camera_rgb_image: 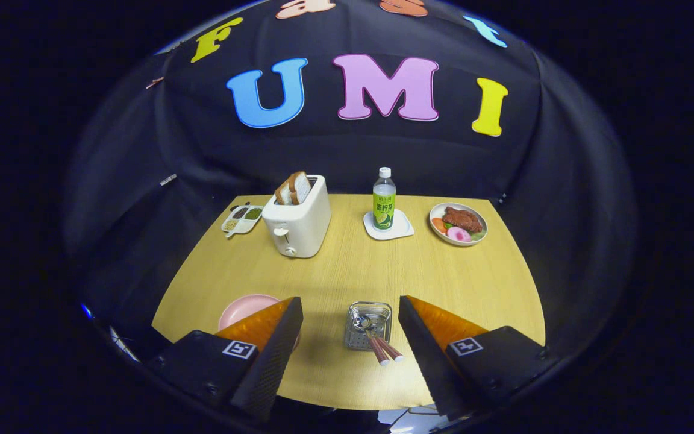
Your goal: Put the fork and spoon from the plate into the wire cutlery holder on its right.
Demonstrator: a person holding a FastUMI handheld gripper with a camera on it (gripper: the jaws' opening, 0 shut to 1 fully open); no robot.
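Your gripper (350,319) hangs above the near edge of the table (335,271) with its fingers spread wide and holding nothing. The holder (368,326) sits right between them, well clear of both, and close to the near table edge. The fork and spoon (377,340) already lie in the holder, their bowls inside and their pinkish handles sticking out over its near rim toward you. Which handle belongs to which you cannot tell.

Left of the holder, the pink plate (244,308) lies partly behind your left finger, near the table's left edge; its visible part is bare.

Beyond the holder you have a broad open stretch of table. Far past it stand a toaster (297,224) with bread, a bottle (384,200) on a coaster (388,227), a dish of food (458,223) toward the far right corner, and a small spice tray (242,219) at the far left.
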